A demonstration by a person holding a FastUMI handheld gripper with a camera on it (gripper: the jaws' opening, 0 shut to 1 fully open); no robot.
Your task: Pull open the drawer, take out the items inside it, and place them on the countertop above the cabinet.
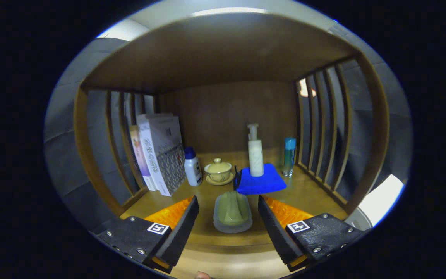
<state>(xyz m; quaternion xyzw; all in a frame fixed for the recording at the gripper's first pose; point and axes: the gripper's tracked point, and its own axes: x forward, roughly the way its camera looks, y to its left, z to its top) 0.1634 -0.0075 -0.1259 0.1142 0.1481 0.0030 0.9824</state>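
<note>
On the wooden countertop [308,193], books [161,155] stood at left, then a small white bottle [192,166], a lidded cup [218,170], a pump bottle [255,153] on a blue cloth [261,182] and a blue-capped tube [289,155]. The gripper [229,221] hovered with fingers apart, flanking but not touching a green item in a grey dish [232,213]. A careless forward nudge could have pushed the dish into the cloth and toppled the pump bottle.

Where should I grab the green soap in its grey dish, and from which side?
Probably close across the dish's two long sides, coming straight ahead and down. The green soap lies lengthwise between the open fingers of the gripper, narrow side across the gap; its rounded top could slip.
</note>
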